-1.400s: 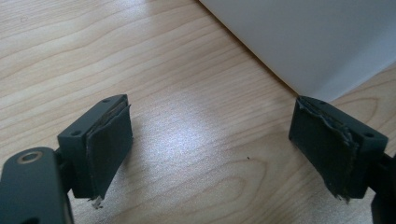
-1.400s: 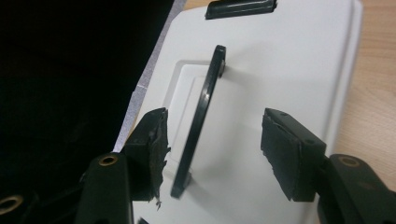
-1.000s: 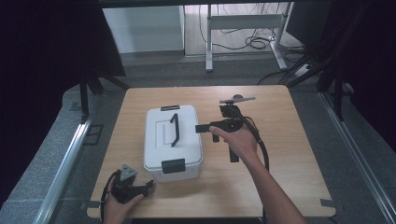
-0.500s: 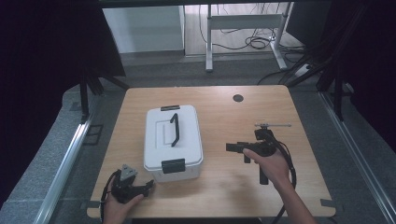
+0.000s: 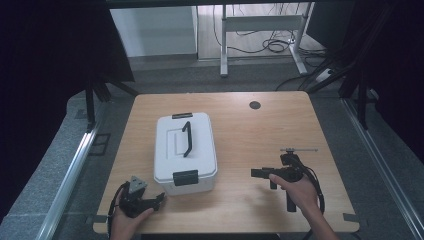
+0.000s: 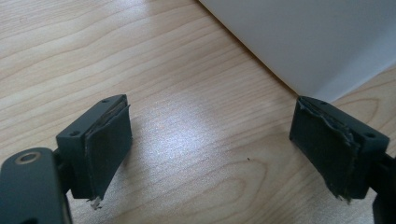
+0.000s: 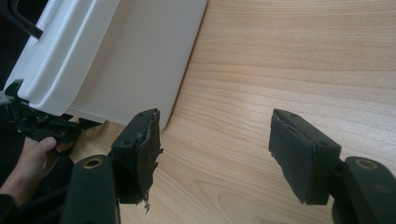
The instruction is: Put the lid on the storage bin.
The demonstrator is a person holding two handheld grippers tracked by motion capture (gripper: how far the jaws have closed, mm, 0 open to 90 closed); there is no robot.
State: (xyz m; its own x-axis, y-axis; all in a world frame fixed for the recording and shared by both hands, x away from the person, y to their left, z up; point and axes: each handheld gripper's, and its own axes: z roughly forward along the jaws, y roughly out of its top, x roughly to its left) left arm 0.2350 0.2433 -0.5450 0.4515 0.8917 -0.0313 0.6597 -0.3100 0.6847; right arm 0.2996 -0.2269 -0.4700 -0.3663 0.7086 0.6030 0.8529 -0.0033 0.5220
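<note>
Both claws are standing released with nothing between their pads. Right claw point(image 5: 256, 173), its jaws having just been opening, is hovering low over the bare desk point(image 5: 240, 125), well apart from the white storage box point(image 5: 185, 152) and pointing toward it. Left claw point(image 5: 159, 198) is resting at the desk's near left corner, just beside the box's front, where the black latch point(image 5: 185, 177) is sitting.

Smooth white plastic box point(image 5: 185, 150); matt wood table point(image 5: 250, 135).
</note>
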